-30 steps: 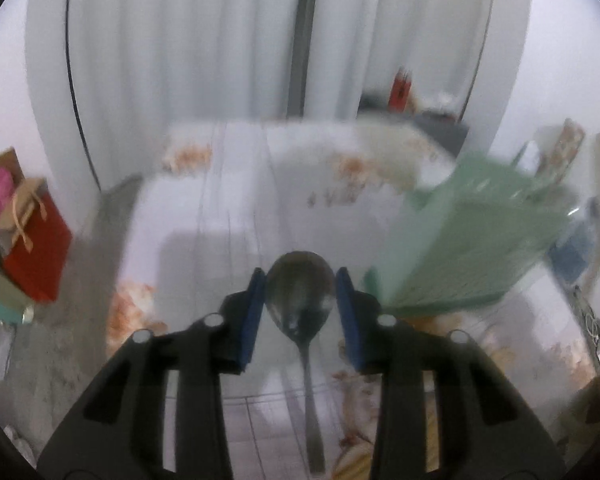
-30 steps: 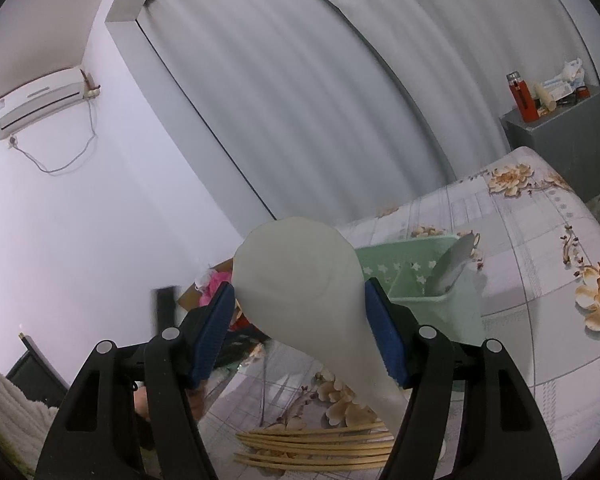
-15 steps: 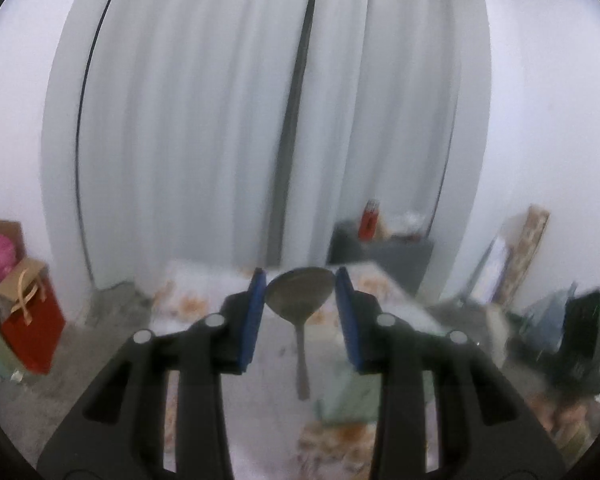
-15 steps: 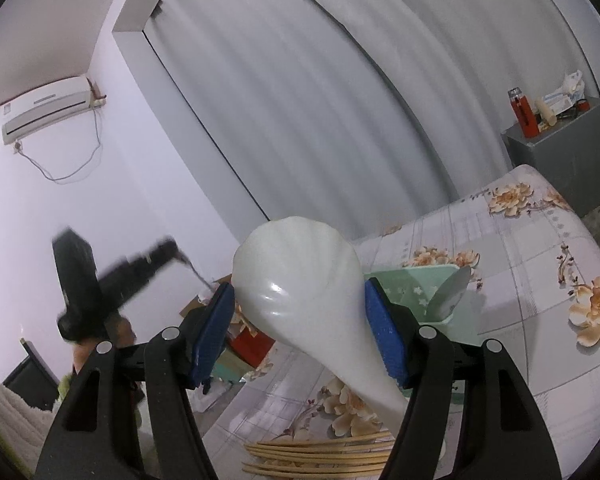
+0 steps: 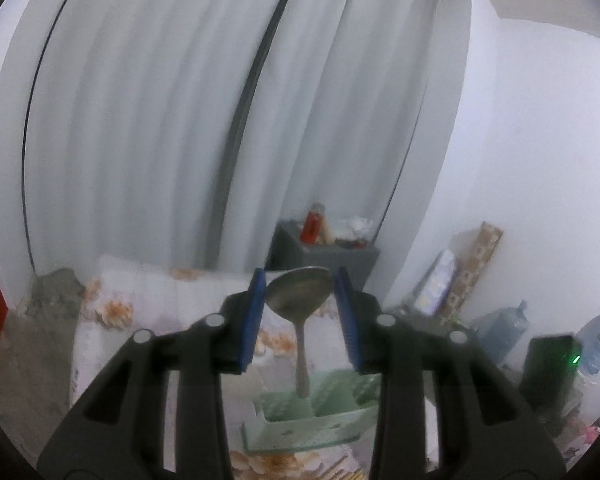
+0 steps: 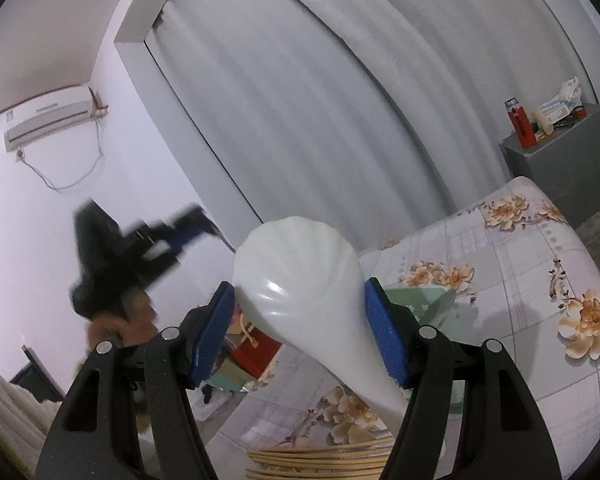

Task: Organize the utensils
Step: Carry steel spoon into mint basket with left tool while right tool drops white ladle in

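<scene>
Left wrist view: pale curtains (image 5: 204, 120) fill the background, with white wall (image 5: 540, 160) open to the right. Below lies the table (image 5: 100, 344) in a floral cloth, its far edge and left corner in sight, grey floor beyond. A green utensil rack (image 5: 300, 420) sits on the table low in the frame, directly under the left gripper (image 5: 299, 300). That gripper's jaws are partly closed, blue pads pressing either side of a metal spoon (image 5: 298, 294) at the bowl, handle hanging down above the rack with clear air all round.

Right wrist view: the right gripper (image 6: 300, 320) stands wide, clamped on the bowl of a white ladle (image 6: 304, 284), handle running down toward a stack of bamboo chopsticks (image 6: 320, 460) at the near table edge. Off to the left the other gripper shows blurred, well apart.
</scene>
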The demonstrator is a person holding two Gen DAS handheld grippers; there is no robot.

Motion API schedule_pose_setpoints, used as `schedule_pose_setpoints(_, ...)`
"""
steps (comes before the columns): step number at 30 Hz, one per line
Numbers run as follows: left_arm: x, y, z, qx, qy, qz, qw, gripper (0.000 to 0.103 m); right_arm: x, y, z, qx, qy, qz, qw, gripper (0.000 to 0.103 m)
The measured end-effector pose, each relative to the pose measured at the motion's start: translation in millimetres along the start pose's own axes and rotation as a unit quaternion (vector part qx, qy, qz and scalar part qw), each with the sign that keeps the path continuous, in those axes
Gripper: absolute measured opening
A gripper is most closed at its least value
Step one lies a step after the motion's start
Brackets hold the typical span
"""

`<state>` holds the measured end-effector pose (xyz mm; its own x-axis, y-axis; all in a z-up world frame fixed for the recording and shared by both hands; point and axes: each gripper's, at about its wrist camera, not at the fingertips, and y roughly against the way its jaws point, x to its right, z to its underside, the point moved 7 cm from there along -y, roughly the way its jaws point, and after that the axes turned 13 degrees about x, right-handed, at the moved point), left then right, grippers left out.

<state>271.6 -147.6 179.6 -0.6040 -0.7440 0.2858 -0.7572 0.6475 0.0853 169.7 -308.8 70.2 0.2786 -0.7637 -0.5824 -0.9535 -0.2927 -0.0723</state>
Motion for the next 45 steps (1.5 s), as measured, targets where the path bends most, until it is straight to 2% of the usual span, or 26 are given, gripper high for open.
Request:
schedule_pose_setpoints(8,-27,-10,56,-0.032,0.013,-0.018,0.9993,0.033,4,-9,-19,0.017,-0.034,-0.033,0.999,0.065)
schedule_pose_setpoints(15,-40,-15,79,-0.050,0.009,-0.032,0.9982,0.033,20,-37,-37,0.027,-0.091,-0.079,0.992,0.065)
schedule_pose_setpoints(23,-49,-16,93,-0.063,0.020,-0.037,0.9971,0.034,35,-66,-41,0.036,-0.152,-0.124,0.980,0.065)
schedule_pose_setpoints(25,-49,-12,93,-0.055,0.025,-0.034,0.9976,0.037,39,-74,-40,0.038,-0.158,-0.124,0.979,0.065)
schedule_pose_setpoints(27,-47,-7,89,-0.046,0.024,-0.031,0.9981,0.049,44,-81,-38,0.038,-0.160,-0.125,0.979,0.065)
schedule_pose_setpoints(30,-45,2,84,-0.035,0.023,-0.026,0.9988,0.052,51,-89,-31,0.038,-0.156,-0.124,0.979,0.065)
schedule_pose_setpoints(40,-55,22,92,-0.041,0.031,-0.045,0.9977,0.053,83,-101,0,0.016,-0.160,-0.099,0.982,0.065)
schedule_pose_setpoints(45,-63,26,97,-0.046,0.041,-0.053,0.9967,0.053,72,-93,2,0.003,-0.105,-0.081,0.991,0.065)
